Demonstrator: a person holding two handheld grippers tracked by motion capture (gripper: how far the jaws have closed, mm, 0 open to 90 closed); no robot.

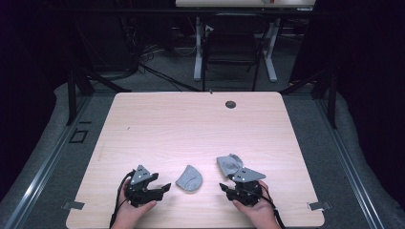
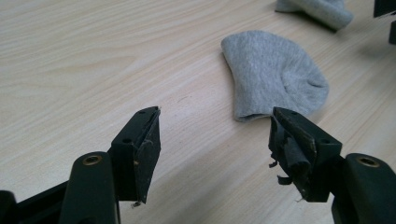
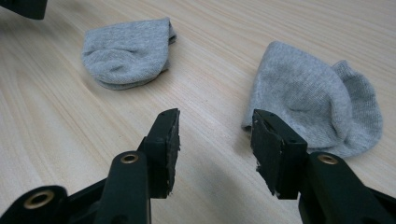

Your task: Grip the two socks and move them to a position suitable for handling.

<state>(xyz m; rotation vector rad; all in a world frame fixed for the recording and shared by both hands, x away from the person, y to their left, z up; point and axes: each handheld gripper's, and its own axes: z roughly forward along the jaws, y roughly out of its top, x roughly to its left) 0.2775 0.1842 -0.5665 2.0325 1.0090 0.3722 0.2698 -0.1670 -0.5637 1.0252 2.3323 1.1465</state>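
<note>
Two short grey socks lie near the front of the light wooden table (image 1: 191, 124). One sock (image 1: 189, 179) (image 2: 273, 74) (image 3: 126, 51) rests between my hands. The other sock (image 1: 229, 164) (image 3: 313, 98) (image 2: 317, 9) lies crumpled just ahead of my right gripper. My left gripper (image 1: 165, 187) (image 2: 215, 140) is open, low over the table, with the first sock just beyond its right jaw. My right gripper (image 1: 224, 187) (image 3: 215, 140) is open too, nothing between its jaws, the crumpled sock touching or nearly touching the right jaw's tip.
A dark round grommet (image 1: 230, 104) sits near the table's far edge. Beyond the table stand a chair (image 1: 231, 47) and white desk legs (image 1: 197, 47) on a grey floor. Metal clamps (image 1: 319, 206) mark the front corners.
</note>
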